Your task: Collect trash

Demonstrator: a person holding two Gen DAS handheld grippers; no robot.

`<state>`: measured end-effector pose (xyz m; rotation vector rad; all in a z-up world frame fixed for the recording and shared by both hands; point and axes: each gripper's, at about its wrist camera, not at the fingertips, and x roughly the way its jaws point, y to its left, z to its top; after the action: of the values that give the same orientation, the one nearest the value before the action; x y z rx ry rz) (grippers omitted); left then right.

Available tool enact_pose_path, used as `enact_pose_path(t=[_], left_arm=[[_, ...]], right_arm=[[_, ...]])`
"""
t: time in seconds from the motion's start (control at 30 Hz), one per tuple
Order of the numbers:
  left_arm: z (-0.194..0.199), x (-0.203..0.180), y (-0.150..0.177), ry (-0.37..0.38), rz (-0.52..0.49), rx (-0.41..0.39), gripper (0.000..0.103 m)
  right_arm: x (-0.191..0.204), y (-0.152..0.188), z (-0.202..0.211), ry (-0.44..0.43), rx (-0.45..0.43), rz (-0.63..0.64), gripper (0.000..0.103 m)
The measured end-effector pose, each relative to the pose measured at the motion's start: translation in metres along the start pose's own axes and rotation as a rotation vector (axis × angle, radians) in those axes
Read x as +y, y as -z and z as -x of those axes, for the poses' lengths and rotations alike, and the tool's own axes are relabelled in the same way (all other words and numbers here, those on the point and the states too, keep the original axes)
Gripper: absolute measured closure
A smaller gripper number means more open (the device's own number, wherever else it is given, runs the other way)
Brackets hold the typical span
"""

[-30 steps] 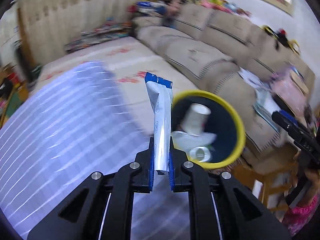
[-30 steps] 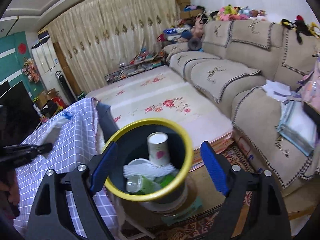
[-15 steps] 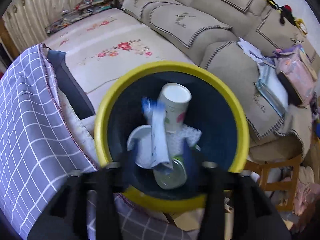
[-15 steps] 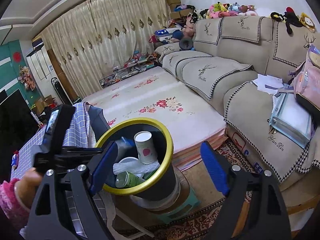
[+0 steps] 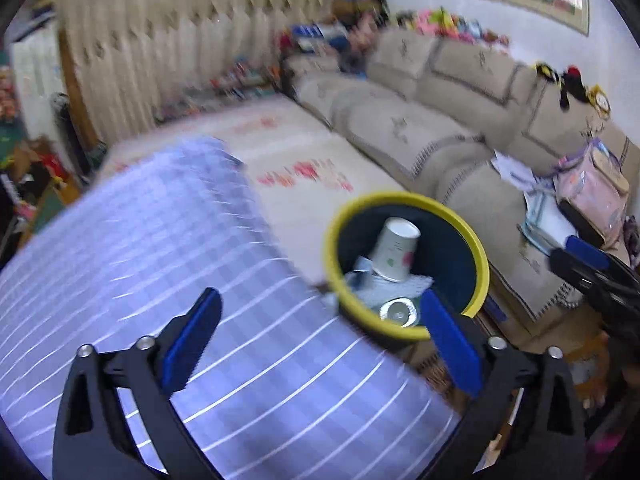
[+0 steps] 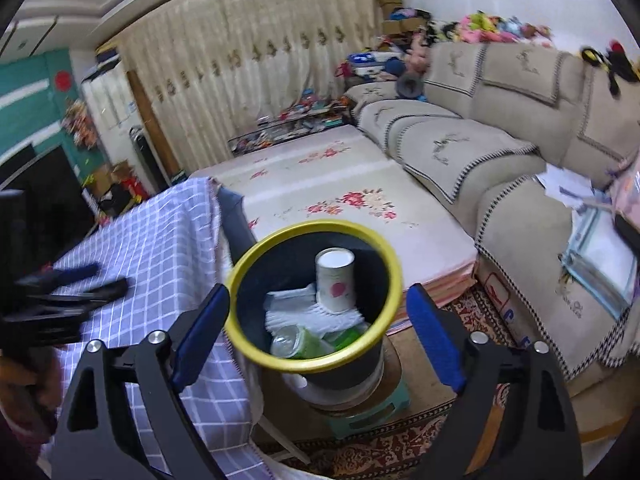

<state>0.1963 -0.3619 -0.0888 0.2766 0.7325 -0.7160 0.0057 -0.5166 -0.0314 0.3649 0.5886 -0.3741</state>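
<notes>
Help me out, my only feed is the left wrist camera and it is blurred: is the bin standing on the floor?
Observer: No. The right wrist view shows the bin raised up on a small green stool.
Operator: I can make out a cup and a can inside. Is there anything else?
Observer: Yes, a green wrapper lies beside the can, below the paper cup.
Operator: What is the right gripper doing?
Observer: The right gripper is open and empty, and it faces the mouth of the bin.
</notes>
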Motion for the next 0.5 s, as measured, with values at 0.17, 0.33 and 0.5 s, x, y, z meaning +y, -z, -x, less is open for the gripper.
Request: enact_pose_path(t=[0.17,0.33,0.5], left_arm=[[0.087,0.062,0.043,-0.148,0.127,-0.095,0.005],[0.174,0.121,0.098,-0.318,0.327,-0.169,0.005],[0.242,0.152,0.146,-0.455,0.429,-0.226,0.005]], right_arm=[[0.041,0.004,0.012,-0.059,-0.024,0.072,0.007],[0.089,0.004,0.033,-0.104,-0.065,0.166,0.007],[0.129,0.003,0.062,-0.163,-0.106,0.241,0.007]])
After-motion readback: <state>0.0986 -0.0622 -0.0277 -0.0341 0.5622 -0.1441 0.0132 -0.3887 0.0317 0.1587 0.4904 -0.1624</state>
